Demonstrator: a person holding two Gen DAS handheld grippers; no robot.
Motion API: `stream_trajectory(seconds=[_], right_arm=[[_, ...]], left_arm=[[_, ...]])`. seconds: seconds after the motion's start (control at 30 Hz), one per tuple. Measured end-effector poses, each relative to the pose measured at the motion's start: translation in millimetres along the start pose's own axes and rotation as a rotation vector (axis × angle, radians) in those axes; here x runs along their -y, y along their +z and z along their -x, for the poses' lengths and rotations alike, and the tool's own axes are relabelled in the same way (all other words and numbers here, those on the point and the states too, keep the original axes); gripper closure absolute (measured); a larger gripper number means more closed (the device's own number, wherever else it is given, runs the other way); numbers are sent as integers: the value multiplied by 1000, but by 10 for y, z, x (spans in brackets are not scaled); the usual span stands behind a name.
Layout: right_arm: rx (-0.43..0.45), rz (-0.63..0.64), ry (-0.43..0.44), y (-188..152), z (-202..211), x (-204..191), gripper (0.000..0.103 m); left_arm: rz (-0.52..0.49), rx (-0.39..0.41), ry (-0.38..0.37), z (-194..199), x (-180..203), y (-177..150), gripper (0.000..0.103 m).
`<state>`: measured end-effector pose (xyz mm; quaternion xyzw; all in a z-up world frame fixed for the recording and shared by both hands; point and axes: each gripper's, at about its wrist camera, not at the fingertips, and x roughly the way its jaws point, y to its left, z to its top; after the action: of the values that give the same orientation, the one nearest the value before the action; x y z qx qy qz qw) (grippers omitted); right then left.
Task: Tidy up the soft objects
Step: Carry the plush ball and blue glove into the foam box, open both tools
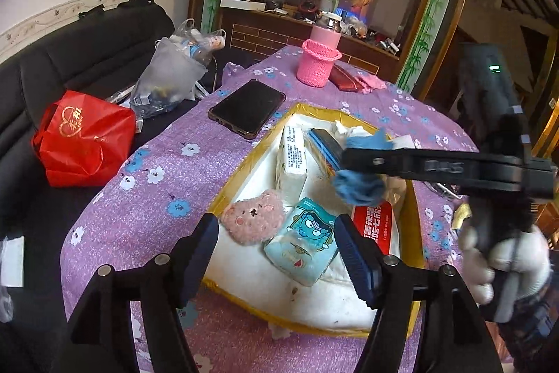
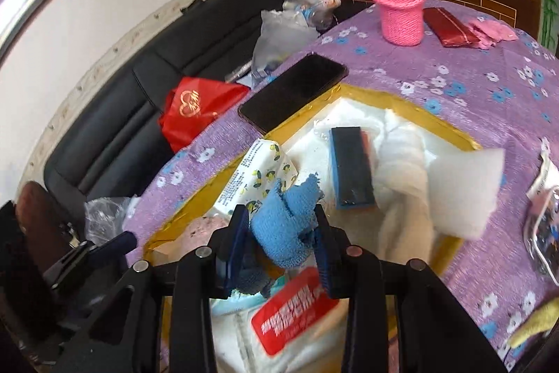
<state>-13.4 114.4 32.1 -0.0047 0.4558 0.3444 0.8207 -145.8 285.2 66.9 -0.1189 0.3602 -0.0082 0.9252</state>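
Note:
A yellow-rimmed box (image 1: 251, 159) with white lining sits on the purple flowered cloth. In it lie a pink bear plush (image 1: 253, 215), a blue cartoon tissue pack (image 1: 304, 240), a lemon-print tissue pack (image 2: 255, 177), a blue-and-black sponge (image 2: 351, 170) and a red-labelled pack (image 2: 293, 310). My left gripper (image 1: 276, 233) is open above the bear and the cartoon pack, touching neither. My right gripper (image 2: 281, 226) is shut on a crumpled blue cloth (image 2: 279, 233) and hangs over the box. In the left wrist view it reaches in from the right, with the blue cloth (image 1: 360, 187) bunched around its fingers.
A black phone (image 1: 248, 107) lies just outside the box's far-left rim. Behind stand a pink knitted holder with a bottle (image 1: 318, 65) and a red wallet (image 1: 346, 77). White foam (image 2: 464, 191) overhangs the right rim. A red bag (image 1: 84, 138) sits on the black sofa.

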Motion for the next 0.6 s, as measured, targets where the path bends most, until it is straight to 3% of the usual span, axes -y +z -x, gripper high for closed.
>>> stream_trajectory(seconds=[0.13, 0.3, 0.47, 0.6], right_arm=[[-27, -42, 1, 11, -169, 26, 51], [18, -71, -2, 36, -23, 106, 50], [130, -79, -19, -82, 526, 250, 39], [222, -102, -58, -369, 1060, 498, 38]], left_arm=[[21, 4, -25, 17, -71, -20, 31], [34, -1, -38, 0, -103, -34, 31], [38, -6, -35, 9, -77, -52, 31], [27, -5, -37, 61, 15, -68, 31]])
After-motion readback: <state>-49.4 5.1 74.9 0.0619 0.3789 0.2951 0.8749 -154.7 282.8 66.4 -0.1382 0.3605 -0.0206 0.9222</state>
